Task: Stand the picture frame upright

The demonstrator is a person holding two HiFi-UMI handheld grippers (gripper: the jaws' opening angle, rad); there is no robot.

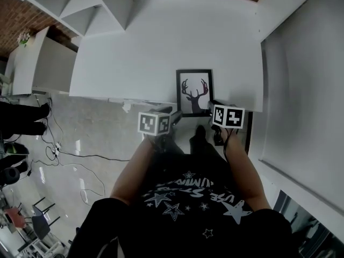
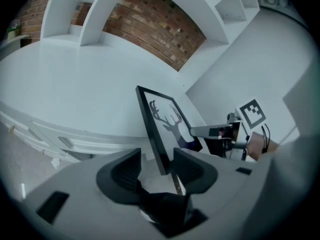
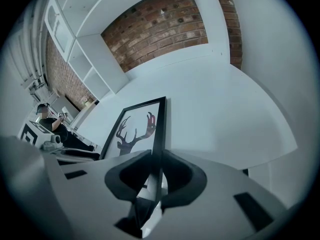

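The picture frame (image 1: 194, 92) sits at the near edge of the white desk (image 1: 161, 42), close to its right end. It is a slim black frame around a white sheet with a dark deer's head and antlers. From the head view I can't tell how far it is tipped. In the left gripper view it slants up from the desk rather than lying flat.

My right gripper (image 3: 156, 171) is clamped on the frame's right side, with both pads pressed against the thin black edge near the lower corner. My left gripper (image 2: 159, 166) has its jaws spread wide. The frame's left edge runs between them, with a clear gap on the outer side, so nothing is pinched there.

Each gripper carries a cube with black-and-white square markers, and I see no lettering on them.

The desk's surface is plain white. White shelves (image 1: 91, 4) stand at its far left, against a red brick wall (image 2: 160, 29).

Below the desk edge, the grey floor (image 1: 91, 138) has loose cables (image 1: 70, 155) trailing across it.

My black shirt (image 1: 193, 198) is printed with white stars and upside-down lettering, which I can't read for certain.
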